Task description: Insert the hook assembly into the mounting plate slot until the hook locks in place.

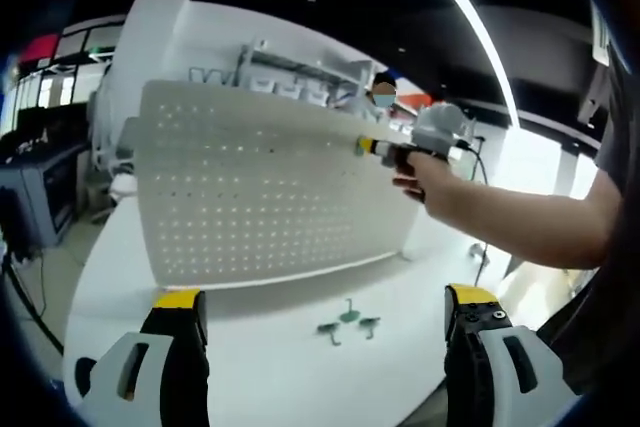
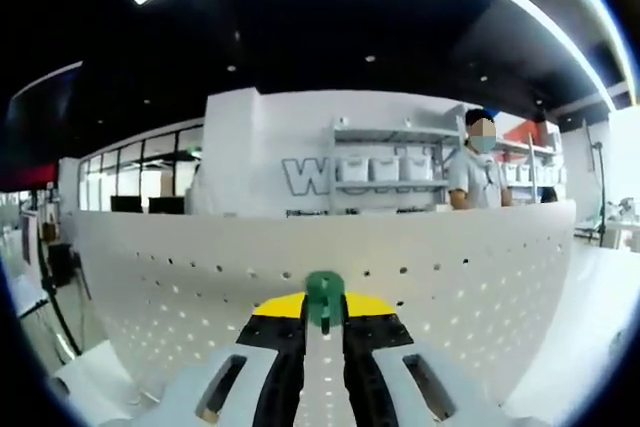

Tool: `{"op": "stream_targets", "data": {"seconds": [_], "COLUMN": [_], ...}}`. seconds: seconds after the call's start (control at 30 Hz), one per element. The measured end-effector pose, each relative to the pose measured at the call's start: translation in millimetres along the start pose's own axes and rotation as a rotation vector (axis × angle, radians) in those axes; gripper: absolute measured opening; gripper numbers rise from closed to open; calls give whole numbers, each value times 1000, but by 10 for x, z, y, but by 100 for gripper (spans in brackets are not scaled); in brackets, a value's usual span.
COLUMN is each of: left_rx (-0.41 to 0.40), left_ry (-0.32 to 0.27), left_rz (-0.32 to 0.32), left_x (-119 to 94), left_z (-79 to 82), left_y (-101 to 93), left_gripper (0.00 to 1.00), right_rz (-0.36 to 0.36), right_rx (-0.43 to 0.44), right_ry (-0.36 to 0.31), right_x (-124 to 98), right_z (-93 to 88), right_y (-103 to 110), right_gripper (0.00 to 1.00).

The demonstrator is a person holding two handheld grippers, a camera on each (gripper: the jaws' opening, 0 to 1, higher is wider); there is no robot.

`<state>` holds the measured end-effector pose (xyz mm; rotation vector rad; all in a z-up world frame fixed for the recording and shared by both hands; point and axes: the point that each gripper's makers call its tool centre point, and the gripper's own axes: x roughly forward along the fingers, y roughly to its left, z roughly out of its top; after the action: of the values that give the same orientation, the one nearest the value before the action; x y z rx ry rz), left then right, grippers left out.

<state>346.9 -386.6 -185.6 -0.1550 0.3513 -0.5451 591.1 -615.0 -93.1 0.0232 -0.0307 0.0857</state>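
Left gripper view. Left gripper [image 1: 325, 319]: jaws wide apart, nothing between them, yellow-tipped fingers [image 1: 178, 299] rising at either side of the view. Table [image 1: 250, 367]: white, under and ahead of the jaws. Pegboard [image 1: 265, 182]: white, perforated, upright on the table, beyond the fingertips. Spare hooks [image 1: 348, 323]: three, green, lying loose on the table between the two fingers, nearer the right one, in front of the pegboard's foot. Right gripper [image 1: 366, 146]: comes in from the right, held in a hand [image 1: 425, 179], its yellow tip at the pegboard's upper right part.

Right gripper view. Right gripper [image 2: 325, 309]: jaws closed together on a hook [image 2: 325, 299], green, held at the fingertips, centre of view. Pegboard [image 2: 180, 282]: just ahead of the fingertips, spanning the view from left to right; whether the hook touches it cannot be told. A person [image 2: 478, 172] stands past the pegboard's top edge, up and right of the fingertips, by shelving [image 2: 390, 162].
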Motion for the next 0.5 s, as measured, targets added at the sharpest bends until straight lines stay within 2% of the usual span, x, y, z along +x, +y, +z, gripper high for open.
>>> {"op": "stream_targets", "data": {"seconds": [0.07,0.23,0.4,0.5], "left_rx": [-6,14,19,19], "left_ry": [-3,-12,-9,-10], "left_rz": [-7,-13,-17,-22], "left_x": [1,-4,-20,-30], "left_z": [18,77,61,49], "left_y": [-20,-71,-104,-140], "left_gripper": [100,100,100,100], "right_rz": [11,15,28,45], "right_rx": [47,32,28,14], "right_ry": [-25,-41,-61,-55], "right_x": [-6,-51,-130,-166], "right_z": [72,208,344,364], "right_y": [12,-6,-49,-53], "right_gripper": [16,19,18,17]}}
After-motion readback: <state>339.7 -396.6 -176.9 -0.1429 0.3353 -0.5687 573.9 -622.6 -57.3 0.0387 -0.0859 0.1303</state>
